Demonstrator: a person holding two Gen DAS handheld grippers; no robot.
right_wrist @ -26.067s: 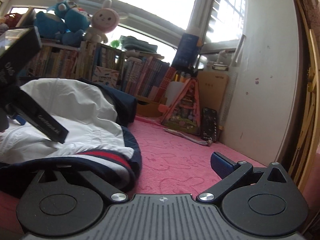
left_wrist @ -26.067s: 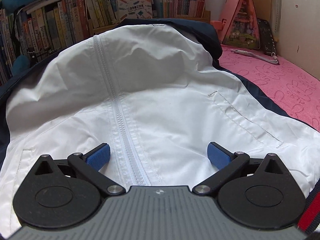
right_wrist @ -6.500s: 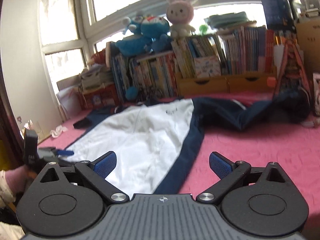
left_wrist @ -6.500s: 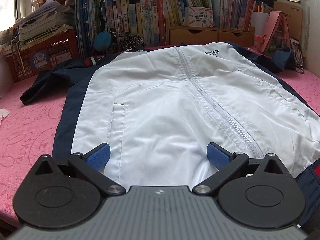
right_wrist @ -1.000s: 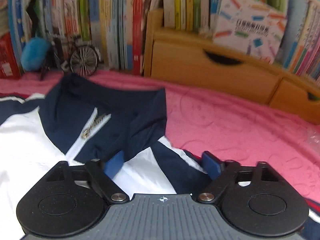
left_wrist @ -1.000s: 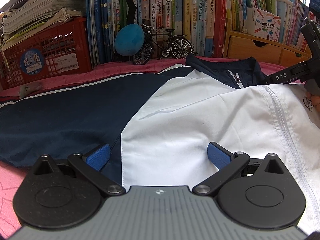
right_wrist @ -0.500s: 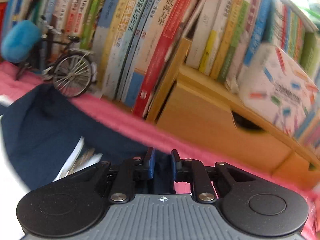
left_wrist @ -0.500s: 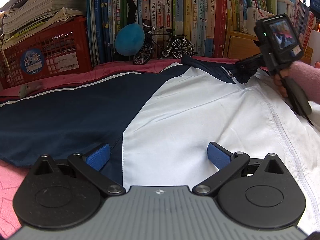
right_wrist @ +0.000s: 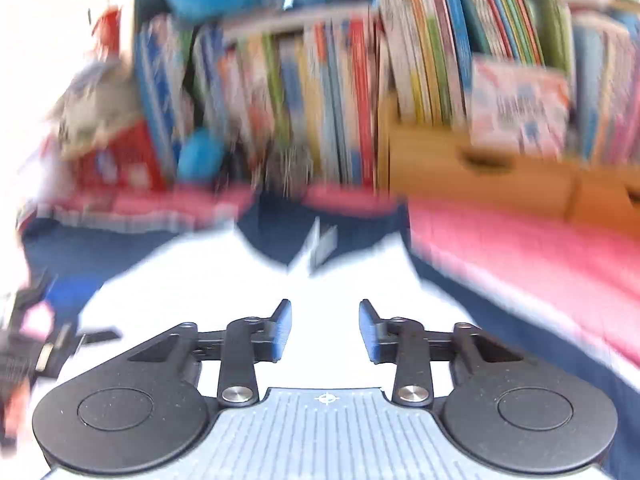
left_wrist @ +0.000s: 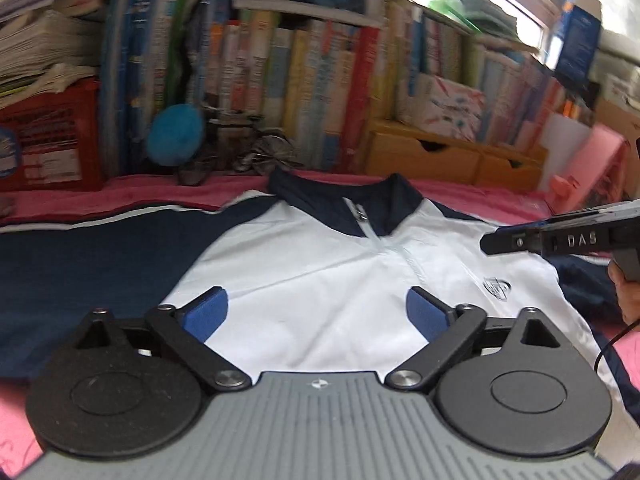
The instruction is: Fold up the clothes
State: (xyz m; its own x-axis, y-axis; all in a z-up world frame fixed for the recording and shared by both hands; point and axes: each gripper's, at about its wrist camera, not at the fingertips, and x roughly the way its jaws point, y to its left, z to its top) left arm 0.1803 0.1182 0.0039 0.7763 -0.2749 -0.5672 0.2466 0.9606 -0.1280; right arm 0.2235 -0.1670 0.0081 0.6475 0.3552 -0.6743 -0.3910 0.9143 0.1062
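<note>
The pink bed cover [left_wrist: 120, 192] carries the white-and-navy jacket [left_wrist: 320, 272], filling mid-frame ahead of both claws. The left gripper [left_wrist: 316, 312] has just narrowed, jaws still wide, nothing pinched. The right gripper [right_wrist: 325, 326], clamped on navy cloth half a second ago, has reopened narrowly, empty.

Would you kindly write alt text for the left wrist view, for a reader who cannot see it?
A white and navy jacket lies flat, zipped, collar far, on a pink bed cover. The left gripper, open and empty, is above its chest; the right gripper enters from the right, before a bookshelf.
</note>
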